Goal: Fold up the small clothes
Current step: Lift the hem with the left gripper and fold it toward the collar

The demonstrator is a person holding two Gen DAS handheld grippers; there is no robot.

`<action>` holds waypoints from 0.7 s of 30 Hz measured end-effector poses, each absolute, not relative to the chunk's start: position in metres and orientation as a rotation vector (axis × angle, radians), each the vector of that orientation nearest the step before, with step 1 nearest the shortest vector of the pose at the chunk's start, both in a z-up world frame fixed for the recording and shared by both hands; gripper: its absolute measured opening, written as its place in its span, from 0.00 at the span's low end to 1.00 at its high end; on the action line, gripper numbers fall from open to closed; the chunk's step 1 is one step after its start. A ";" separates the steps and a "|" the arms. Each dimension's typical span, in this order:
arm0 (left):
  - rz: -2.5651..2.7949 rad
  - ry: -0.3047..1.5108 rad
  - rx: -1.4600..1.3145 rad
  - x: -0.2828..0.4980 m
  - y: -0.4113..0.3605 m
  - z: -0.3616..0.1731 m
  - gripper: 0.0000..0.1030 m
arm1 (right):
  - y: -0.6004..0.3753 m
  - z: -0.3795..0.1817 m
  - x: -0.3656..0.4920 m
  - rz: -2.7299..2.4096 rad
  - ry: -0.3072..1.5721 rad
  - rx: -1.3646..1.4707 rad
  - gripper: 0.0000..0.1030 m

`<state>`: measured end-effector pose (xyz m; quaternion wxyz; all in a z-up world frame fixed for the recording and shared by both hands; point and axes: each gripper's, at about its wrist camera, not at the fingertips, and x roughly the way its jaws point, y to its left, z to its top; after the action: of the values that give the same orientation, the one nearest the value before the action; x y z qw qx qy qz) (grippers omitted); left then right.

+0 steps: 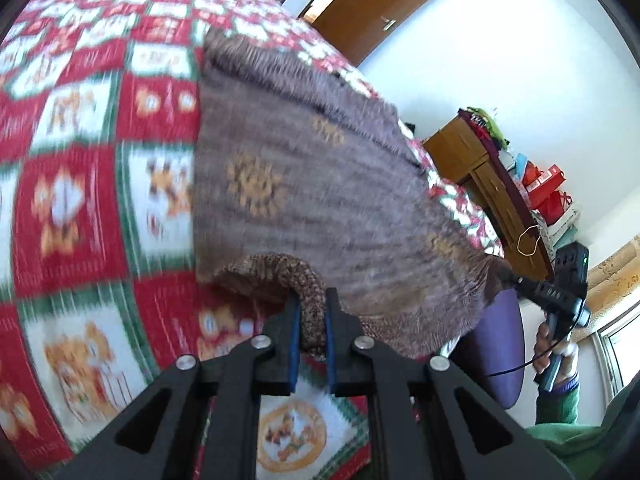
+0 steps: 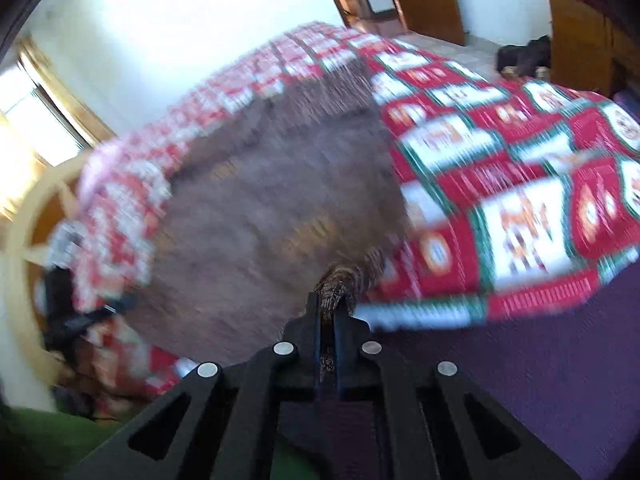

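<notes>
A brown knitted garment (image 1: 304, 184) with orange star patterns lies spread over a bed, lifted at its near edge. My left gripper (image 1: 312, 320) is shut on the garment's thick ribbed hem, which bulges up between the blue pads. In the right wrist view the same garment (image 2: 276, 208) is blurred, and my right gripper (image 2: 329, 312) is shut on another corner of its ribbed edge. The right gripper also shows far right in the left wrist view, as a black tool (image 1: 560, 292) held by a hand in a green sleeve, at the garment's other corner.
The bed wears a red, green and white patchwork quilt (image 1: 80, 160). A purple sheet (image 2: 520, 380) covers the near side. A wooden cabinet (image 1: 492, 184) piled with boxes stands beside the bed, a brown door (image 1: 380, 4) behind it. A window (image 2: 36, 120) is at left.
</notes>
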<state>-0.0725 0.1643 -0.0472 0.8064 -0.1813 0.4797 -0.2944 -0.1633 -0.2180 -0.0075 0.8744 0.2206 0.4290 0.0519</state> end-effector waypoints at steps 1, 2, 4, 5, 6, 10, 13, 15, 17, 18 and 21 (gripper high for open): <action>-0.631 1.012 -0.382 -0.067 0.163 -0.043 0.10 | -0.219 0.000 -0.156 0.125 0.871 0.472 0.04; -0.631 1.001 -0.379 -0.061 0.163 -0.038 0.10 | -0.222 0.007 -0.145 0.139 0.847 0.479 0.04; -0.625 0.989 -0.383 -0.046 0.161 -0.031 0.10 | -0.223 0.014 -0.126 0.139 0.823 0.471 0.05; -0.622 0.985 -0.389 -0.036 0.160 -0.028 0.10 | -0.223 0.016 -0.114 0.132 0.816 0.464 0.05; -0.621 0.983 -0.391 -0.029 0.159 -0.026 0.10 | -0.226 0.016 -0.101 0.123 0.812 0.467 0.05; -0.576 0.967 -0.343 0.010 0.152 -0.024 0.10 | -0.242 0.001 -0.048 0.057 0.828 0.487 0.05; -0.546 0.980 -0.344 0.036 0.150 -0.028 0.10 | -0.253 -0.023 -0.017 0.017 0.854 0.512 0.05; -0.515 0.993 -0.337 0.052 0.148 -0.032 0.10 | -0.260 -0.041 0.001 -0.013 0.879 0.544 0.05; -0.489 1.018 -0.329 0.067 0.145 -0.038 0.10 | -0.263 -0.053 0.010 -0.032 0.894 0.567 0.05; -0.481 1.028 -0.324 0.072 0.145 -0.040 0.10 | -0.264 -0.058 0.015 -0.038 0.896 0.576 0.05; -0.455 1.053 -0.297 0.086 0.140 -0.047 0.11 | -0.263 -0.063 0.022 -0.045 0.882 0.582 0.06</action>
<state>0.0862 0.1400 -0.0469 0.8294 -0.1399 0.4964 -0.2145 0.0220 -0.2630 -0.0634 0.8634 0.2777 0.4207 -0.0216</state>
